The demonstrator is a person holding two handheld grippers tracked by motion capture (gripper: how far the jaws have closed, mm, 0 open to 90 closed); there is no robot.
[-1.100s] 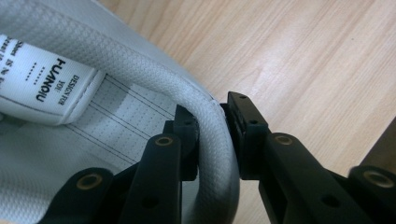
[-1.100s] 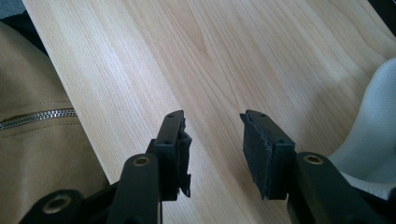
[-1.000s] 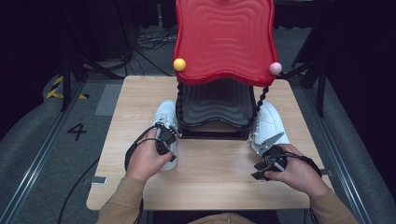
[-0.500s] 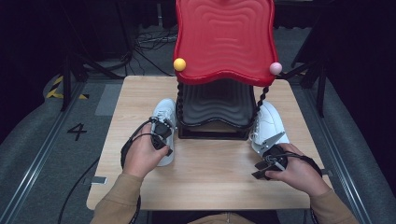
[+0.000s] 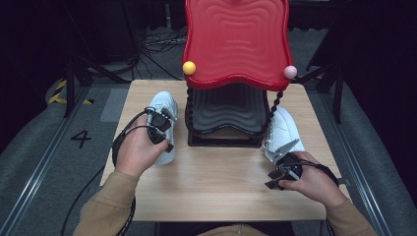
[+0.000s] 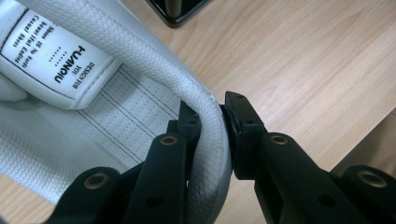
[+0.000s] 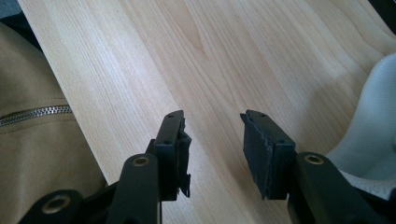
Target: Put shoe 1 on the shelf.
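Table (image 5: 221,182) first: pale wood, with a red-topped shoe rack (image 5: 236,44) standing at the back and a white sneaker on either side. Left sneaker (image 5: 164,105) sits just beside the rack's left post, and the left gripper (image 6: 212,123) is pinching its padded heel collar, one jaw inside, one outside. Looks light and soft, so I'd say the collar squashes easily; that firmer heel rim seems the best place to grab. Right sneaker (image 5: 282,132) lies untouched; the right gripper (image 7: 212,140) sits spread over bare wood beside it.
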